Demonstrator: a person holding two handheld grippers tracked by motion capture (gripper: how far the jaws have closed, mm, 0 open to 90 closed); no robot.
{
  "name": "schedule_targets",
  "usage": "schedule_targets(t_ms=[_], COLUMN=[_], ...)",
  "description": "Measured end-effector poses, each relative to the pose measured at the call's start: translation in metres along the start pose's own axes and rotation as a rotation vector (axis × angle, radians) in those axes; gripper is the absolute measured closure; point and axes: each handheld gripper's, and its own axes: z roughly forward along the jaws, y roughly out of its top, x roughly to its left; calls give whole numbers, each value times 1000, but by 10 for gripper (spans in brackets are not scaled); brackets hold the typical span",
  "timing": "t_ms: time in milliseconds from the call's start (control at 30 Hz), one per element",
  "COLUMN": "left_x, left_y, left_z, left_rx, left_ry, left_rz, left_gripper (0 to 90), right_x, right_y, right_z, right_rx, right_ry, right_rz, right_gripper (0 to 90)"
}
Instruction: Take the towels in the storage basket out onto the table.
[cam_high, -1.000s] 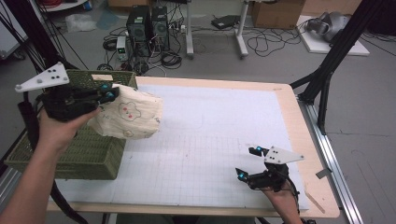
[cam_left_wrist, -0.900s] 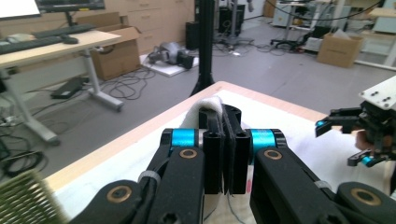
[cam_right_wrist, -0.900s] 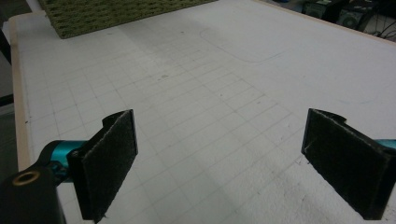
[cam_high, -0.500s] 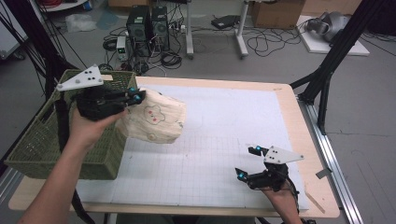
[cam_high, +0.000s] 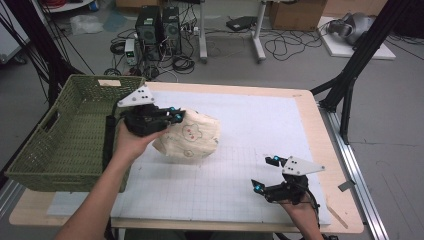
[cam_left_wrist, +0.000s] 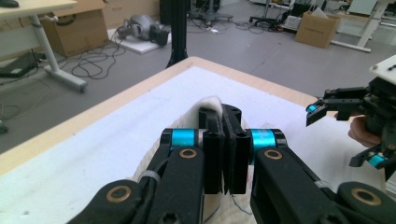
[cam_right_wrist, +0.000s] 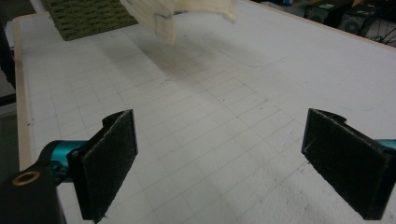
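Observation:
A cream cloth (cam_high: 194, 136) printed with small bears hangs bunched just right of the green woven basket (cam_high: 60, 165). My left gripper (cam_high: 175, 116) is shut on its upper edge. In the left gripper view the jaws (cam_left_wrist: 225, 140) are pressed together with a fold of the cloth (cam_left_wrist: 207, 105) pinched between them. In the right gripper view the cloth (cam_right_wrist: 187, 11) hangs above the white gridded mat (cam_right_wrist: 224, 88) and casts a shadow on it. Near the table's front right, my right gripper (cam_high: 264, 172) rests low over the mat, open, with nothing between its pads (cam_right_wrist: 109, 156).
The basket stands on the left end of the table, beside the left forearm. The gridded mat (cam_high: 260, 125) covers most of the wooden tabletop. Black stand legs (cam_high: 350, 85) rise off the right edge. Computers and cables lie on the floor beyond.
My left gripper has carried the cloth rightward and a little down, from over the basket to over the mat. The right gripper has stayed put.

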Motion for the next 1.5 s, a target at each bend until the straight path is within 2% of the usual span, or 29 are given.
schedule_targets(t_ms=[133,300,533,600,667,700,867,933,967,1267,1500], left_x=[-4,-5,-5,-5,-5,-5,-2,-2,-2,-3,-2], left_y=[-9,-22,-43,-49,-55,-58,-71,-74,-76,-87,-82], left_z=[19,43,70,78,83,85,93,94,95,97,87], left_rx=[3,32,73,106,114,105,144,160,151,189,153], left_ry=[-22,-44,-56,-56,-51,-50,-41,-32,-31,-27,-29], left_rz=[-12,-36,-63,-65,-64,-80,-98,-82,-95,-81,-83], left_gripper=[872,871,861,851,846,846,839,833,833,779,682], right_x=[0,1,2,2,3,3,4,4,5,6,4], right_y=[1,2,2,3,3,3,3,3,3,4,4], right_z=[1,3,6,7,8,9,10,11,11,14,17], right_rx=[-1,2,6,6,6,9,11,11,13,20,22], right_ry=[5,8,18,21,22,26,29,30,32,37,39], right_rz=[0,-7,-14,-18,-20,-18,-23,-25,-22,-27,-26], right_gripper=[98,98,98,98,98,98,98,98,98,98,98])
